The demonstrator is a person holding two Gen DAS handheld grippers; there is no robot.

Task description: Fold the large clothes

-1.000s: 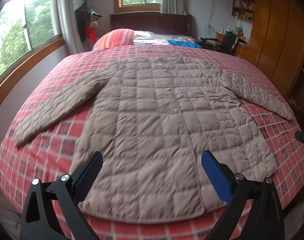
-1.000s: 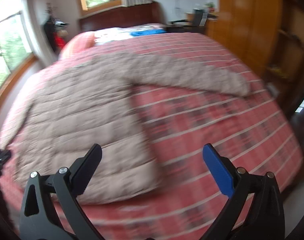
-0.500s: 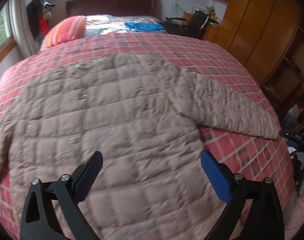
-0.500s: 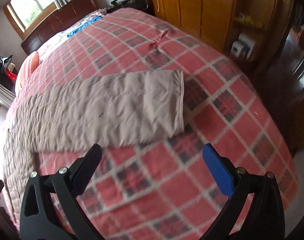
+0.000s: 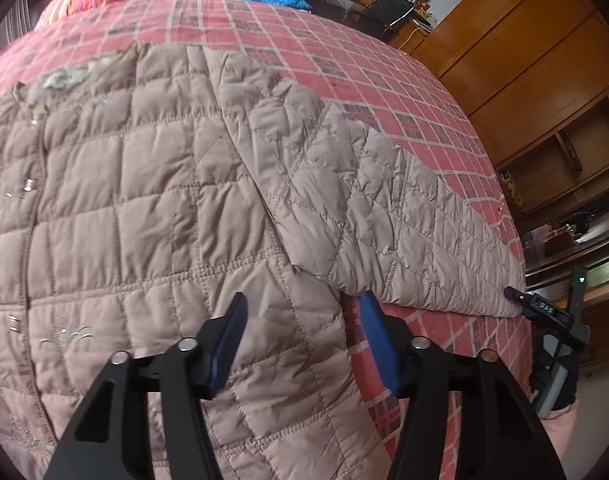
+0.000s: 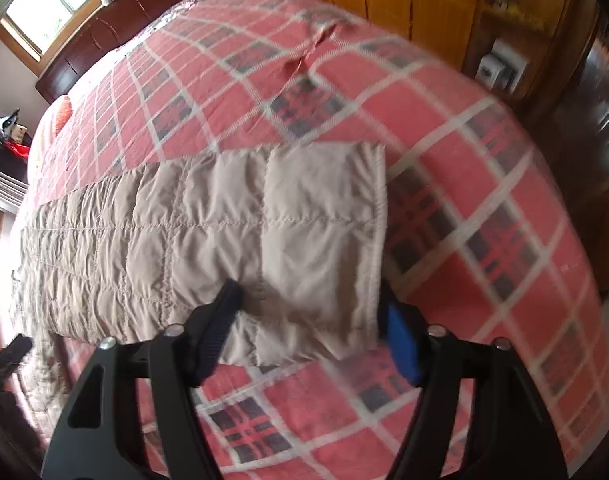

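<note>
Both hand-held grippers are wide open, holding nothing: left hand-held gripper [image 5: 302, 322] at the jacket's [image 5: 152, 208] armpit, right hand-held gripper [image 6: 310, 308] straddling the sleeve [image 6: 232, 232] cuff on the bed [image 6: 484, 200].

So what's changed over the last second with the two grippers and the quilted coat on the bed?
Both grippers dropped in close. The left gripper swung right, from the hem to the coat's side below the armpit. The right gripper moved out to the sleeve cuff, which its open fingers now straddle. Neither has closed on the fabric yet. The coat lies flat, unfolded, on the plaid bedspread as before.
</note>
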